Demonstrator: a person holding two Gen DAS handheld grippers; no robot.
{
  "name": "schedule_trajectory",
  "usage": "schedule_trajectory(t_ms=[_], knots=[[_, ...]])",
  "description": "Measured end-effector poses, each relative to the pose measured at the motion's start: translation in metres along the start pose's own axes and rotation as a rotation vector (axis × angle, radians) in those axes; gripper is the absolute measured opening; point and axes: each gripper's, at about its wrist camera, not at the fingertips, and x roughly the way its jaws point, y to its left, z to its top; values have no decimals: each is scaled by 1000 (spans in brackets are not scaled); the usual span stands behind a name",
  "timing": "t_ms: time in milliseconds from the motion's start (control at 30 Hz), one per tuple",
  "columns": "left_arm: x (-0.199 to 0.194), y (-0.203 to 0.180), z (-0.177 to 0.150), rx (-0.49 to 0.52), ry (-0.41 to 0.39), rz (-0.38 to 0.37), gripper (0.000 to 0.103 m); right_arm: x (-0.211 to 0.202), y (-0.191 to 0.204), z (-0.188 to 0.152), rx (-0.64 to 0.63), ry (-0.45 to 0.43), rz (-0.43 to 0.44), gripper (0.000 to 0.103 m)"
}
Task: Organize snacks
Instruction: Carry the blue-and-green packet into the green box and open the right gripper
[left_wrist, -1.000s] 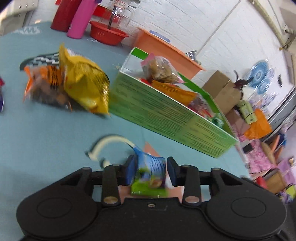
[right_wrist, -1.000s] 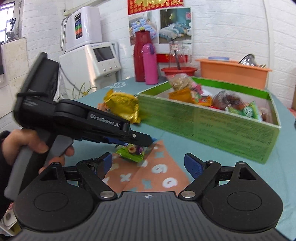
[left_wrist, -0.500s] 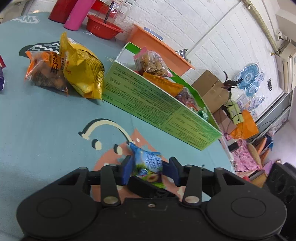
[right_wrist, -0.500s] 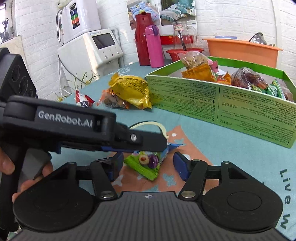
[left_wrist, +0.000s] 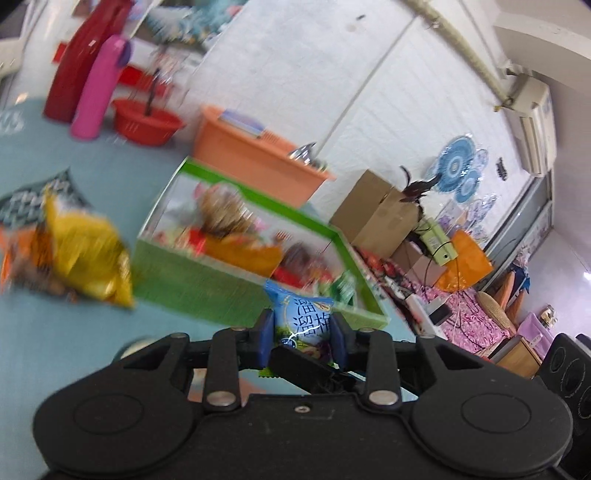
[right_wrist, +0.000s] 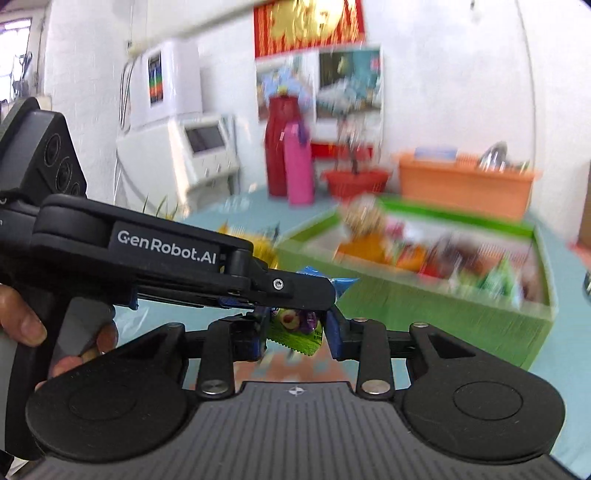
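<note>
Green box (left_wrist: 207, 295) mid-frame already part-filled. Blue packet (left_wrist: 303, 321) pinched by left gripper (left_wrist: 302, 334); right gripper (right_wrist: 295, 334) jaws just closed on same packet. Yellow bag (left_wrist: 88, 254) left of box awaits.

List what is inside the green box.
The green box holds blurred packets: a brownish bag, orange and green wrappers. Anything beneath them is hidden.

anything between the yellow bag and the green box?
Nothing: bare teal tablecloth between the yellow bag and green box, seen in the left wrist view.

Black left gripper (left_wrist: 303, 334) and right gripper (right_wrist: 297, 330), blue pads (left_wrist: 264, 338), silver screws, white "GenRobot.AI" lettering.
</note>
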Motion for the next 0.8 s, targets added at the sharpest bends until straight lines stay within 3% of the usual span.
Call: schedule_trajectory(t_ms=[333,633,700,733,767,800], knots=[[47,-21,53,91,-32,-61,63,11,-42,42,-11,-152,-93,56],[98,-2,70,103,12,-54,63,46,-75,43,31,-152,-122,56],[108,4,70,120,40,-47,73,54,-79,40,38,-150,-121,56],[111,7,68,122,54,-37,94,59,-81,37,41,-145,-127,59],[113,10,65,116,64,-23,103,64,-82,34,43,-131,-139,69],[111,12,62,109,59,-10,103,69,-84,31,43,-109,-152,79]])
